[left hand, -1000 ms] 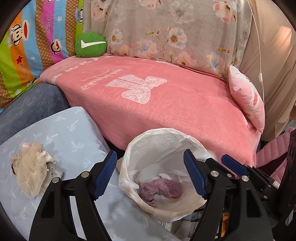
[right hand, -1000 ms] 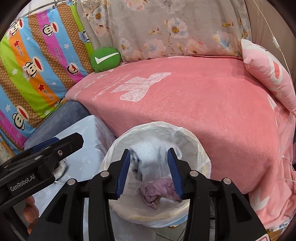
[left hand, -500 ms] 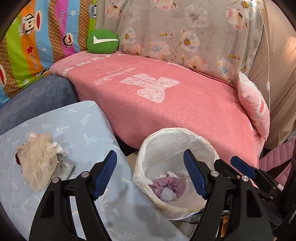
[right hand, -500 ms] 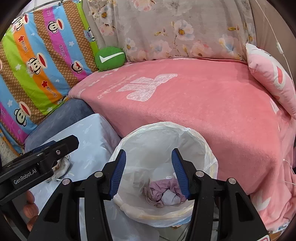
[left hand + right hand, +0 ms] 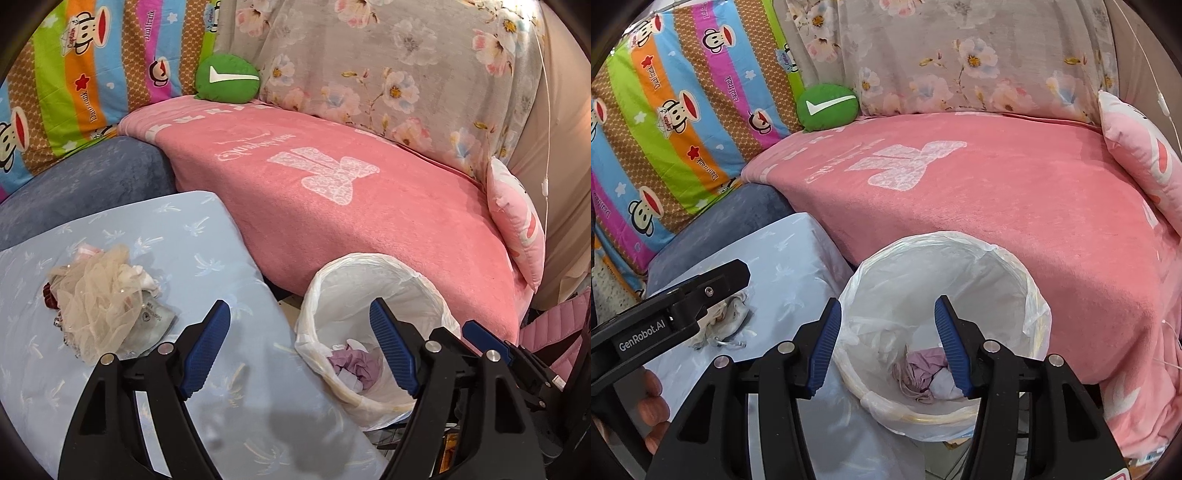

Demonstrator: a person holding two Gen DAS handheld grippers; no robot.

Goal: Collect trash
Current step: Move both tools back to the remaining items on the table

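Both jaws were empty: the left hand-held gripper (image 5: 299,343) was opening wide, the right hand-held gripper (image 5: 886,343) half open over the bin (image 5: 1030,295). The mesh trash (image 5: 96,306) on the left cushion (image 5: 177,236) could be snagged and scattered.

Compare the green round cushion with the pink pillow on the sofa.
The green cushion is round, plain green with a white tick mark; the pink pillow is squarish and printed. The green cushion sits at the sofa's left back corner; the pink pillow leans at the right end. Both rest on the pink blanket.
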